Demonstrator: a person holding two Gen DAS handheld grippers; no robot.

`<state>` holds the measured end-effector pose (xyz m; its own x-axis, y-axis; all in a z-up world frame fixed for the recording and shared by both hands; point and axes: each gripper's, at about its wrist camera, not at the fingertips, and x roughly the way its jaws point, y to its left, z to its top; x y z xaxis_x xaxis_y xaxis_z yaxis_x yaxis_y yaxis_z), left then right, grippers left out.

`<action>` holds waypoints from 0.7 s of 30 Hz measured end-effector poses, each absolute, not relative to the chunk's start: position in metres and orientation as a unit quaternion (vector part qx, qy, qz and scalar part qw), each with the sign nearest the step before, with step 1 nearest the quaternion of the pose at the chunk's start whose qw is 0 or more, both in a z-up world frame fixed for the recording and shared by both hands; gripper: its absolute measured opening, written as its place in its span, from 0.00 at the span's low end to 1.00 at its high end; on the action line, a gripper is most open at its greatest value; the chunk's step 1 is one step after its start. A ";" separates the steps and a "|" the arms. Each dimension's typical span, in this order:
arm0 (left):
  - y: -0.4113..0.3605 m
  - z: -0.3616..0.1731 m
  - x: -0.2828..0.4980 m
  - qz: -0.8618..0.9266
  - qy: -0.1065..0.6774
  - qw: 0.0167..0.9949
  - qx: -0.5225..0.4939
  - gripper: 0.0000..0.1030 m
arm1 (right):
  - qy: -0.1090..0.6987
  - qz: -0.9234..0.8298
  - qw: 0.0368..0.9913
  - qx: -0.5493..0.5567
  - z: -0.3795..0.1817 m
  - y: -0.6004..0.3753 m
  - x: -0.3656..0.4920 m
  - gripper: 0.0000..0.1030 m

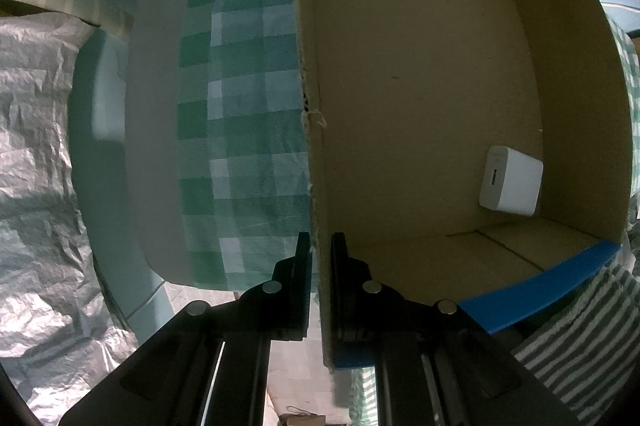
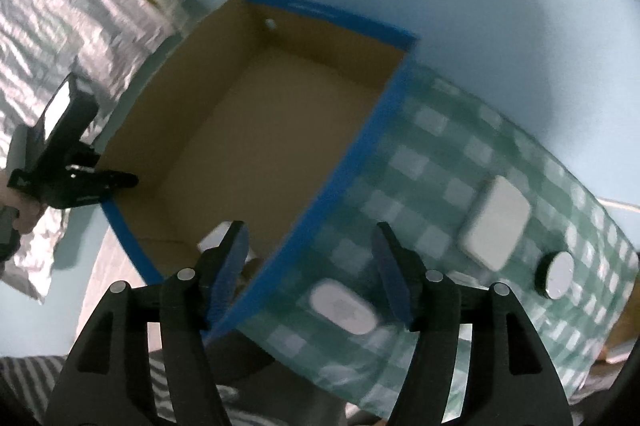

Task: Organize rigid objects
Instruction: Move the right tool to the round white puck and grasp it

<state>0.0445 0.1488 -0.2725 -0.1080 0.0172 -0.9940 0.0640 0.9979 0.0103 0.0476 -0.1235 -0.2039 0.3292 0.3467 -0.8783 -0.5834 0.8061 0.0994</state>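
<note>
The left hand-held gripper points straight down with its black jaws clamped together on the raw upper edge of one side wall of the open brown cardboard box with blue outer faces. From the right wrist view the same gripper shows at the box's left rim, with part of a hand behind it.

The right hand-held gripper hangs tilted above the box's near corner, its blue-padded jaws standing apart with nothing between them; the blue wall of the box runs beneath the gap.

Inside the box, a small white cube-shaped charger with a port on one face lies on the floor close to the corner, near the right wall. In the right wrist view only a white bit of it peeks out beside the left finger.

The box sits on a green-and-white checked cloth that covers the counter. On the cloth, outside the box, lie three more things: a white rounded oval case just beside the box wall, a white flat rounded-rectangle block farther off, and a small round black puck with a pale top beyond that, all apart from each other.

Crinkled silver foil sheeting lies off the counter's left side, and striped fabric shows below the box.
</note>
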 end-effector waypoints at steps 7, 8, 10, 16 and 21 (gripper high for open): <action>0.148 -0.270 0.044 -0.021 0.742 0.669 0.030 0.09 | 0.506 0.256 0.818 -0.095 -0.200 -0.169 0.058 0.64; 0.148 -0.269 0.045 -0.021 0.742 0.670 0.031 0.09 | 0.507 0.251 0.820 -0.093 -0.200 -0.175 0.059 0.64; 0.147 -0.268 0.045 -0.024 0.741 0.671 0.032 0.09 | 0.510 0.240 0.822 -0.087 -0.202 -0.187 0.061 0.64; 0.144 -0.264 0.044 -0.028 0.737 0.675 0.035 0.09 | 0.518 0.198 0.828 -0.078 -0.214 -0.233 0.078 0.68; 0.142 -0.263 0.043 -0.029 0.738 0.674 0.036 0.09 | 0.535 0.139 0.831 -0.066 -0.230 -0.286 0.106 0.72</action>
